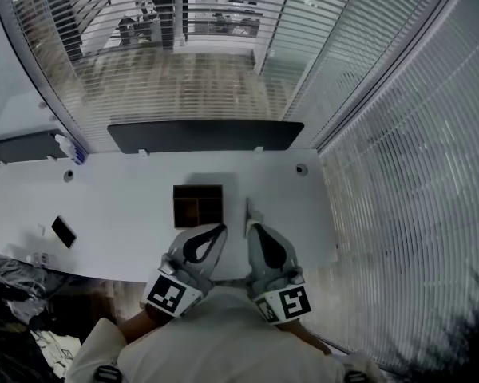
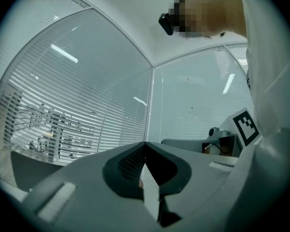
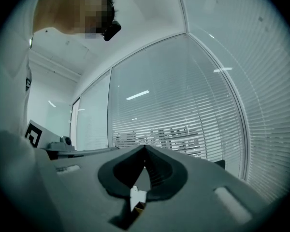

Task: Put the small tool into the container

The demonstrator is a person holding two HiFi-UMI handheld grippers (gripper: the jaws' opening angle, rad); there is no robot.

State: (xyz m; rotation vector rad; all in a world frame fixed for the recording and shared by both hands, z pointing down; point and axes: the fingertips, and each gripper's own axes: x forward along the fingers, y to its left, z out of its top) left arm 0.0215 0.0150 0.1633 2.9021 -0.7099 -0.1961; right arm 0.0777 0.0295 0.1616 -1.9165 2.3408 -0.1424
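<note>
A dark brown container with compartments sits on the white table, just beyond both grippers. The small tool, a thin pale grey piece, lies to the container's right, right in front of my right gripper. I cannot tell whether that gripper touches it. Its jaws meet at the tips in the right gripper view, so it is shut. My left gripper is near the container's front right corner, also shut with tips together and nothing between them. Both point level over the table's near edge.
A long dark panel runs along the table's far edge. A black phone lies at the left, a grey device at the far left. Small round fittings dot the table. Glass walls with blinds close in behind and to the right.
</note>
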